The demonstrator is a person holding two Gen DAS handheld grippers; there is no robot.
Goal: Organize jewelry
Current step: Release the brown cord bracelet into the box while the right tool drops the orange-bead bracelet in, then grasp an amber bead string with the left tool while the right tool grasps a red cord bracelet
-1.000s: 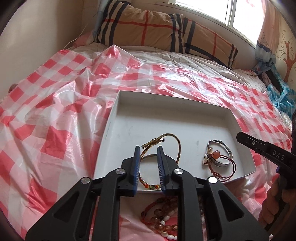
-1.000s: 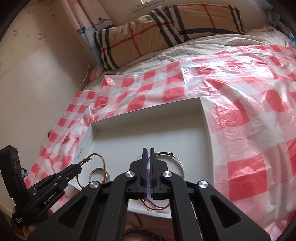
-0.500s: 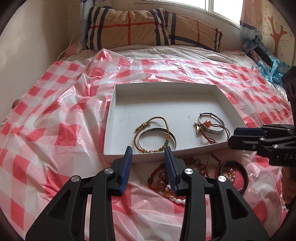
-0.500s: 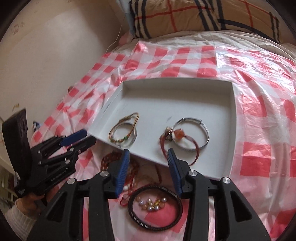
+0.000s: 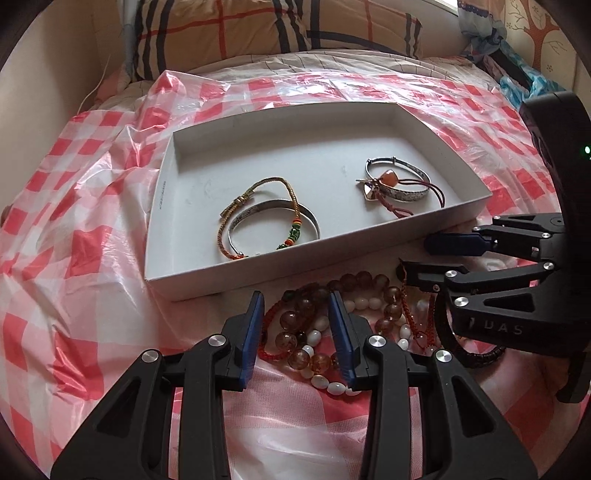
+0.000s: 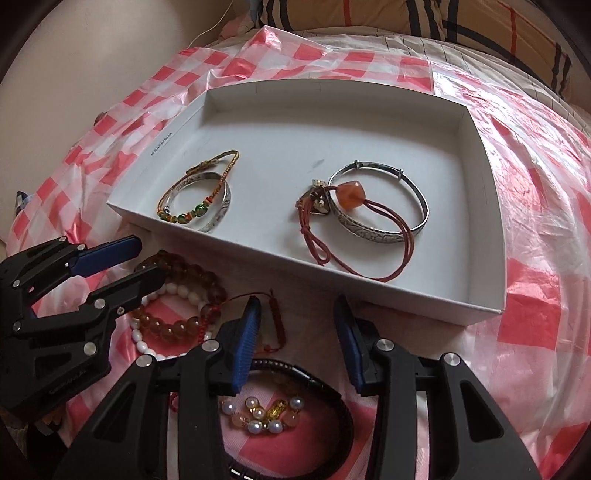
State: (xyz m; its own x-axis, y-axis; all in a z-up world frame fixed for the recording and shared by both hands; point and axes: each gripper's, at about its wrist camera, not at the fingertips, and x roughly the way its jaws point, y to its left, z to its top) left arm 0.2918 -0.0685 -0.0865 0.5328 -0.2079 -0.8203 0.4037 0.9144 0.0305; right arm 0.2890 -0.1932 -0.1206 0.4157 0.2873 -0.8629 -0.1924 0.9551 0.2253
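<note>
A shallow white tray (image 5: 192, 277) (image 6: 476, 147) lies on the bed. In it lie a silver bangle with a woven beaded cord bracelet (image 5: 273, 221) (image 6: 197, 199) and a second silver bangle with a red cord and orange stone (image 5: 399, 184) (image 6: 376, 210). In front of the tray lies a pile of brown and white bead bracelets (image 5: 325, 325) (image 6: 177, 306). My left gripper (image 5: 295, 332) (image 6: 146, 264) is open over this pile. My right gripper (image 6: 297, 338) (image 5: 413, 254) is open above a black braided bracelet (image 6: 332, 406) holding pearl and amber beads (image 6: 266, 411).
A red-and-white checked plastic sheet (image 5: 74, 206) (image 6: 546, 258) covers the bed. A plaid pillow (image 5: 258, 26) lies at the headboard, with a wall to the left and blue fabric (image 5: 517, 74) at the right.
Both grippers have opened and pulled back from the tray, leaving their bracelets inside it. They now hang lower over the loose jewelry in front of the tray.
</note>
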